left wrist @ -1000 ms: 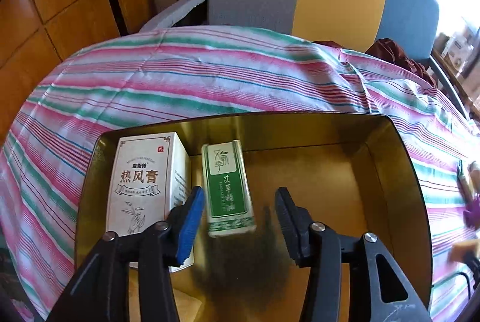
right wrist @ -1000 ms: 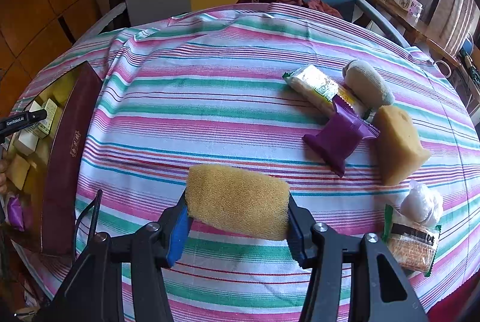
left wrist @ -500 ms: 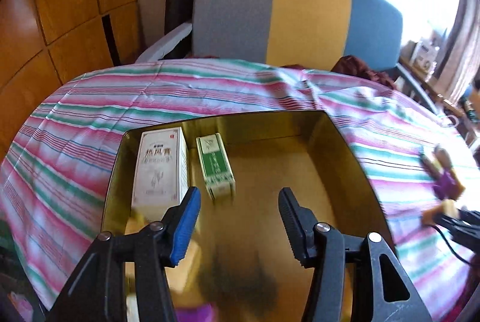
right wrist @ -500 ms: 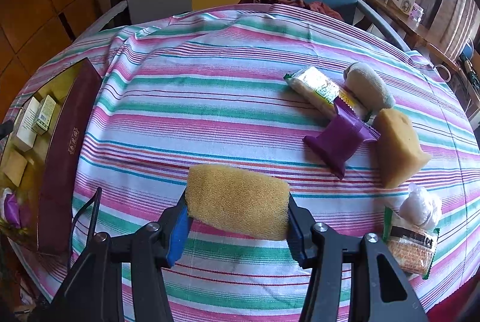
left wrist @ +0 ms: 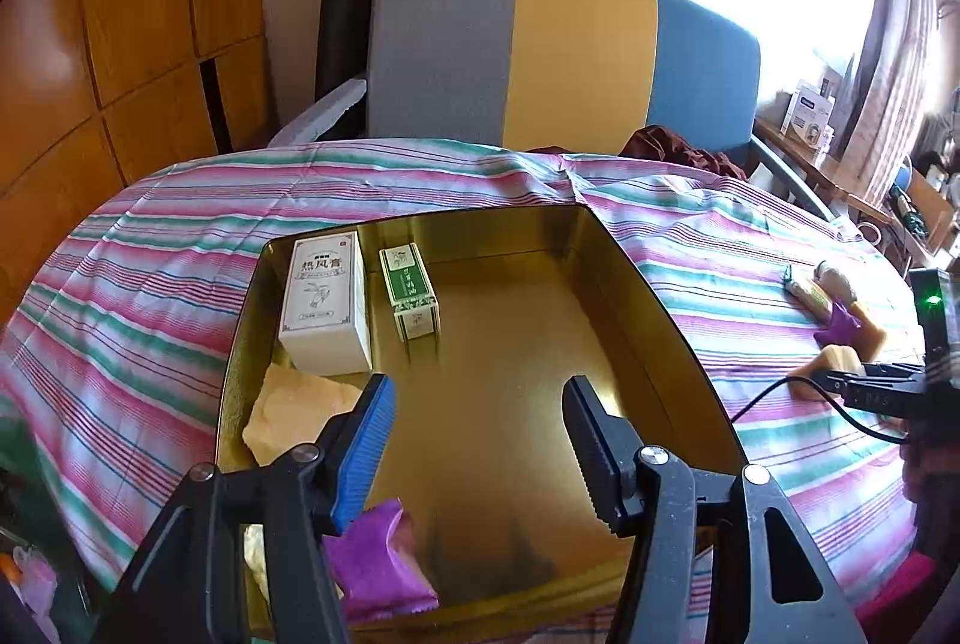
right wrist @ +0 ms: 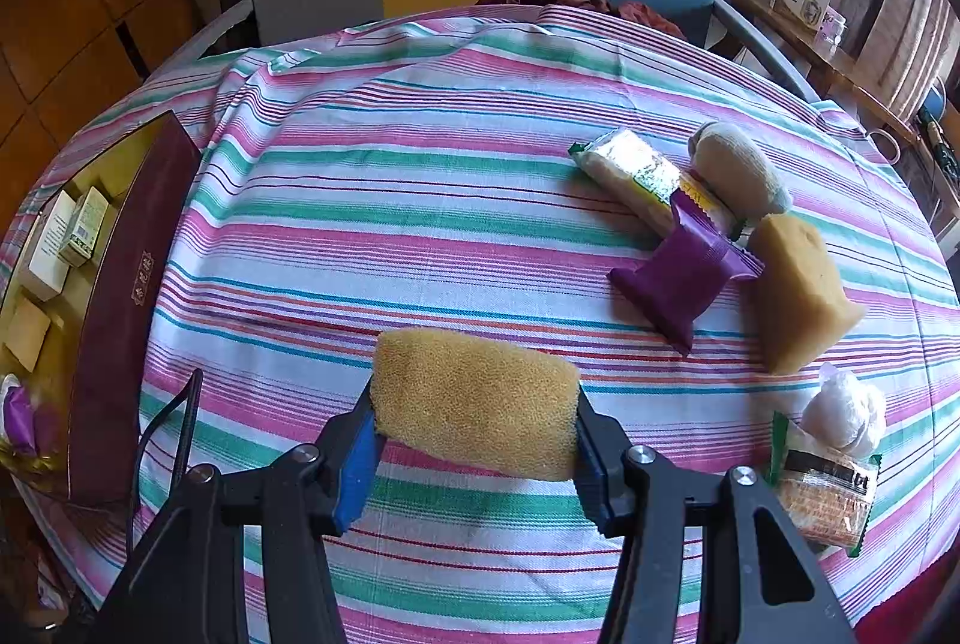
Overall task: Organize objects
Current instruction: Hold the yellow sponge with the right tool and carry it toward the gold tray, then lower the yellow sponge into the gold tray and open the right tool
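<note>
A gold tin box [left wrist: 624, 296] lies on the striped tablecloth. Inside it lie a white carton [left wrist: 327, 305], a green carton [left wrist: 410, 292], a pale yellow sponge piece [left wrist: 294, 413] and a purple packet [left wrist: 375, 554]. My left gripper [left wrist: 474, 443] hovers above the tin, its jaws opening with nothing between them. In the right wrist view my right gripper [right wrist: 474, 431] is shut on a yellow sponge [right wrist: 474, 401] above the cloth. The tin [right wrist: 126, 278] shows at the left edge there, with its dark red side.
On the right of the table lie a foil snack bar [right wrist: 630, 170], a purple wrapper [right wrist: 684, 272], a beige pouch [right wrist: 738, 176], a tan sponge block [right wrist: 798, 293], a white bag [right wrist: 846, 413] and a cracker packet [right wrist: 822, 494]. A grey, yellow and blue chair [left wrist: 564, 62] stands behind.
My left gripper has drawn back and up from the green carton, which now lies free in the tin, and its jaws have widened. The right gripper and its sponge have not moved.
</note>
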`<state>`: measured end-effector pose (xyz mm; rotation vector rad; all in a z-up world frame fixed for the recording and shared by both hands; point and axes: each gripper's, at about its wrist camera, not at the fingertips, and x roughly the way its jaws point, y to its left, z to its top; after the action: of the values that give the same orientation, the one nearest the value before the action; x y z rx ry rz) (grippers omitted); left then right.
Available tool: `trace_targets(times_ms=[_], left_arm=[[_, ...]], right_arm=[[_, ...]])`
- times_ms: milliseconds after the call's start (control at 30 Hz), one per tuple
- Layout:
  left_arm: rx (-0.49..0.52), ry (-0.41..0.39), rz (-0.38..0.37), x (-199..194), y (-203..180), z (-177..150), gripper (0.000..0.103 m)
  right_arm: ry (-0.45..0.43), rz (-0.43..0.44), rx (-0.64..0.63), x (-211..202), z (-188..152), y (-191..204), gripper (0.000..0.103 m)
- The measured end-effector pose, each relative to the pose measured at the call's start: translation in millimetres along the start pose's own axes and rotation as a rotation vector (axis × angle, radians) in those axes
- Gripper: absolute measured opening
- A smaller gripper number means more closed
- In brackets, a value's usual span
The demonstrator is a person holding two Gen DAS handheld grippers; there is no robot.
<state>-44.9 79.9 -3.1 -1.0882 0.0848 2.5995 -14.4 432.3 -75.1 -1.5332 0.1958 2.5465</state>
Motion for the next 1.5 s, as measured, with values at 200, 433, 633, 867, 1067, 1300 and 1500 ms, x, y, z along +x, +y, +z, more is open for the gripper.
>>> trace_targets(times_ms=[200,433,633,867,1067,1300,1500], left_arm=[[-0.004,0.004,-0.011,-3.1,0.2,-6.9,0.059],[-0.003,0.015,-0.012,-2.7,-1.6,-14.2,0.059],[-0.010,0.031,-0.004,-1.3,4.4,-18.5,0.059],[-0.022,0.042,0.008,-1.4,14.7,-23.9,0.059],[-0.050,0.035,0.011,-10.0,31.8,-26.0,0.059],[-0.100,0.006,0.058,-25.7,67.4,-26.8,0.059],[-0.165,-0.003,0.116,-39.7,104.8,-35.0,0.059]], right_arm=[[-0.002,-0.004,0.000,0.4,-0.3,0.8,0.055],[-0.003,-0.003,-0.001,0.3,-0.5,0.2,0.055],[-0.004,-0.003,-0.002,0.2,-0.4,0.0,0.055],[-0.005,-0.001,0.000,0.2,-0.3,-0.8,0.055],[-0.019,0.019,0.031,-9.9,4.7,0.4,0.055],[-0.107,0.143,-0.040,-57.9,21.8,58.6,0.055],[-0.105,0.287,-0.194,-68.2,39.2,154.6,0.055]])
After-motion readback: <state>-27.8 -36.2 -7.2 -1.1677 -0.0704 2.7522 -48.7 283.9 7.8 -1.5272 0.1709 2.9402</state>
